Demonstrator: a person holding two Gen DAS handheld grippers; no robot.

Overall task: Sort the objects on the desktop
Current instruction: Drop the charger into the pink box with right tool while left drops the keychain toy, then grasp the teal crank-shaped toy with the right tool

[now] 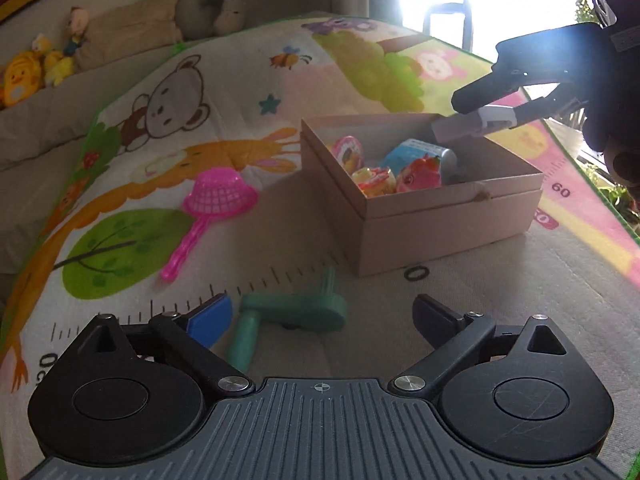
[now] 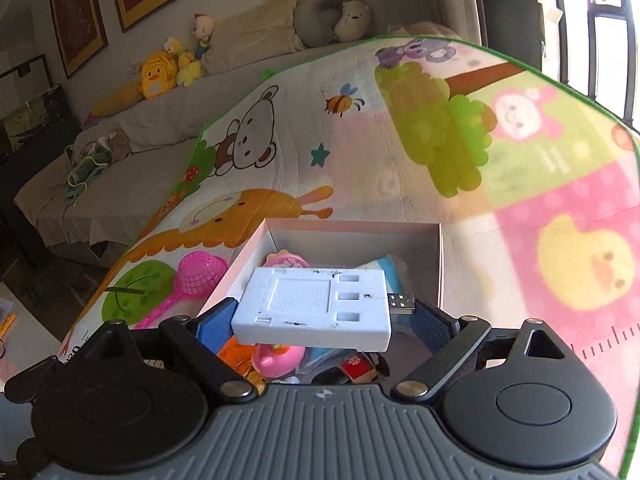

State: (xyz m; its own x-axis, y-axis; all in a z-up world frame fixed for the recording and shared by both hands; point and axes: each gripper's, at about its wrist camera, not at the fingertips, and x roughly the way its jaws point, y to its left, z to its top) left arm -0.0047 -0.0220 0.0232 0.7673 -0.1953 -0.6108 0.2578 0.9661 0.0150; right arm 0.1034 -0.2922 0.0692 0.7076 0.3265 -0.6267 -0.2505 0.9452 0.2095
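A: Right tongs were clamped on the white USB hub by its short ends, held flat over the open cardboard box.

B: Handling?

A: Looked rigid, light, smooth plastic; end grip suited it, plug left clear.

B: Left?

A: Left tongs were spread wide, holding nothing, low over the green toy on the play mat.

My left wrist camera sits low over the mat, looking forward between my fingers toward the box, which stands a little way off. My right wrist camera hangs close above the same box, tilted down into it. Both views share box, mat and sofa.
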